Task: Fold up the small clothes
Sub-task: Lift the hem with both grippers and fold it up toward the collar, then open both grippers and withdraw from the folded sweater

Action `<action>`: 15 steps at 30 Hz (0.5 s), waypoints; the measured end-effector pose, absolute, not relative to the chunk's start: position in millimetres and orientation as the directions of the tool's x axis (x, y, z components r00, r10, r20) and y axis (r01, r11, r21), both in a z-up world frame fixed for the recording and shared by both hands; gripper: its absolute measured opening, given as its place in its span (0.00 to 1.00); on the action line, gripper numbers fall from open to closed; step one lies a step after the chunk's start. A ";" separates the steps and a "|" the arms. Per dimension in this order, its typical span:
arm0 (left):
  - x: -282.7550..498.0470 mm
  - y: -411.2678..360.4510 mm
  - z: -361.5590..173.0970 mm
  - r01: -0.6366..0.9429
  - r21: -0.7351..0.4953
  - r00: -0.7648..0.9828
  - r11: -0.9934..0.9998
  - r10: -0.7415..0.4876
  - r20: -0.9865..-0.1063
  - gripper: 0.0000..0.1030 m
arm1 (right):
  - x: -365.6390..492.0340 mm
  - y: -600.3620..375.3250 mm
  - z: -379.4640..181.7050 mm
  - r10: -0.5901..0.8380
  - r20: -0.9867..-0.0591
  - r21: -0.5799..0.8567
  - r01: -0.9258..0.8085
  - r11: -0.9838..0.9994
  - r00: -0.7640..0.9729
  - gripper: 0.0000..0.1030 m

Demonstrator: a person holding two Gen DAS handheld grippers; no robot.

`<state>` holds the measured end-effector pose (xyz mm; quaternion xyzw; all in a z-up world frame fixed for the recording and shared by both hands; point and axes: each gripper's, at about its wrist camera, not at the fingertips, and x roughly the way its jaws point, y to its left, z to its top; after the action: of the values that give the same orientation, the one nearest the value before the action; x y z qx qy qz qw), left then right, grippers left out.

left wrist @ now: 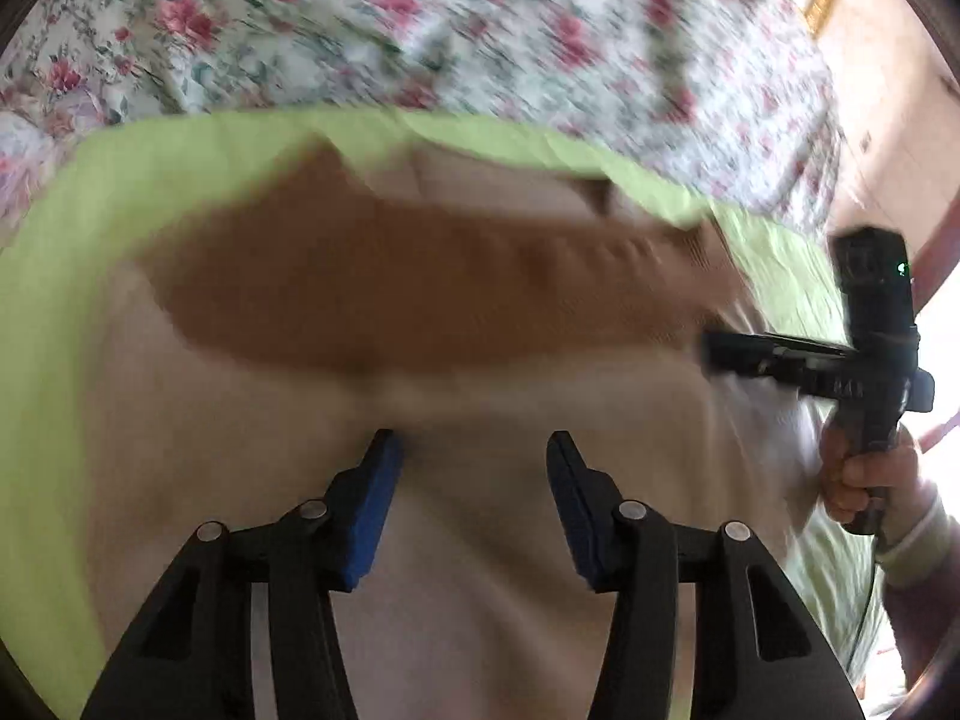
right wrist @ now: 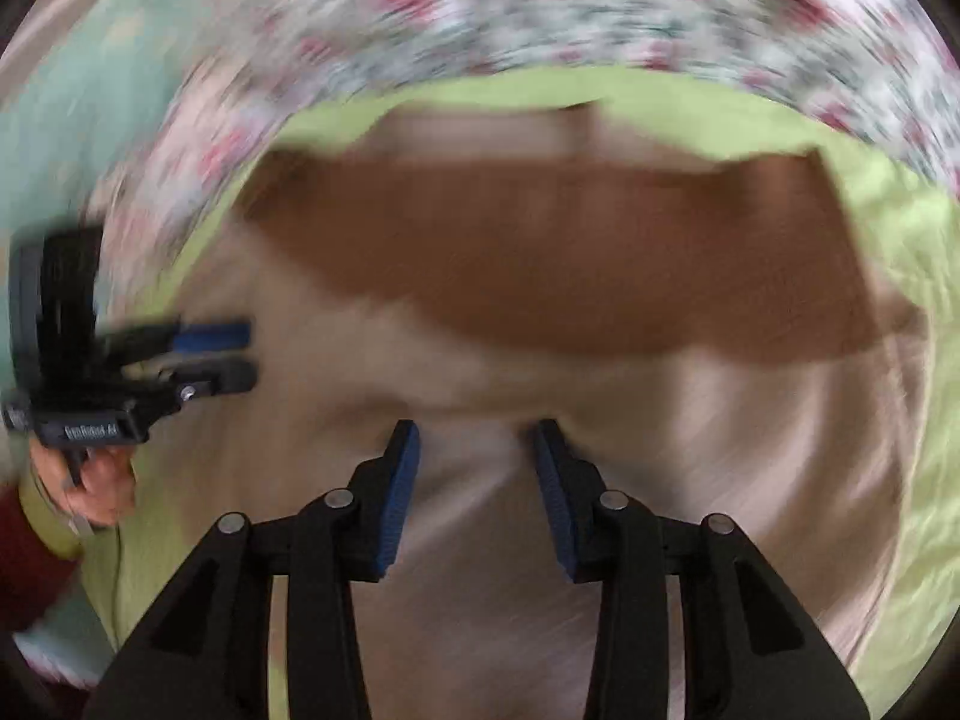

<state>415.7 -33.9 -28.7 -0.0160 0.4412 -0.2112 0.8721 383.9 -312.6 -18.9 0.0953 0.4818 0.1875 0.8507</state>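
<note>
I held two claws over one beige-and-brown garment (left wrist: 372, 300), which lay spread on a lime-green cloth (left wrist: 54, 312). My left gripper (left wrist: 474, 450) stood with jaws apart, nothing between them; my right gripper (right wrist: 474, 438) likewise gaped empty. The garment's brown band ran toward 12 o'clock. A floral bedsheet (left wrist: 372, 18) lay beyond, blurred.
</note>
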 end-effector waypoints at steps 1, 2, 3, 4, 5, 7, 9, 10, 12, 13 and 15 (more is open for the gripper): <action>428.4 -21.6 -27.1 0.281 -0.149 0.572 0.948 -0.291 -0.767 0.56 | 394.1 -330.2 -18.8 0.340 -0.789 0.311 -0.145 0.939 0.512 0.39; 441.9 -4.7 -27.1 0.240 -0.169 0.585 0.956 -0.281 -0.761 0.55 | 404.4 -354.5 -20.7 0.300 -0.781 0.320 -0.062 0.945 0.547 0.33; 452.2 11.7 -28.8 0.224 -0.226 0.581 0.948 -0.316 -0.750 0.53 | 409.0 -366.4 -21.7 0.325 -0.763 0.369 -0.036 0.929 0.558 0.23; 459.2 25.8 -30.8 0.195 -0.262 0.580 0.945 -0.326 -0.747 0.35 | 411.7 -383.6 -25.1 0.341 -0.744 0.422 0.009 0.906 0.575 0.15; 463.6 42.1 -32.8 0.158 -0.299 0.582 0.941 -0.334 -0.741 0.15 | 409.8 -399.7 -25.9 0.286 -0.746 0.412 0.081 0.907 0.602 0.10; 462.1 63.4 -36.5 0.129 -0.361 0.585 0.923 -0.365 -0.724 0.04 | 396.1 -418.0 -20.7 0.222 -0.721 0.412 0.148 0.899 0.657 0.12; 452.2 74.8 -37.4 0.101 -0.396 0.596 0.912 -0.375 -0.711 0.04 | 380.1 -423.2 -18.7 0.219 -0.706 0.437 0.170 0.883 0.674 0.14; 444.4 77.9 -35.0 0.080 -0.404 0.603 0.911 -0.367 -0.708 0.04 | 369.5 -421.0 -19.0 0.229 -0.702 0.448 0.168 0.878 0.674 0.14; 416.5 77.0 -28.6 0.069 -0.391 0.614 0.918 -0.348 -0.709 0.13 | 352.0 -407.7 -12.2 0.231 -0.705 0.432 0.148 0.890 0.671 0.15; 401.2 75.9 -24.9 0.069 -0.382 0.623 0.922 -0.339 -0.705 0.30 | 341.0 -400.6 -8.2 0.235 -0.704 0.420 0.126 0.899 0.671 0.15; 363.7 72.2 -20.7 0.062 -0.373 0.640 0.926 -0.324 -0.696 0.57 | 316.7 -383.0 0.4 0.242 -0.697 0.401 0.086 0.912 0.675 0.25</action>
<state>363.7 72.2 -20.7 -0.1596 0.4100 -0.1083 0.8914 316.7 -383.0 0.4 0.2048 0.4006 0.0439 0.8920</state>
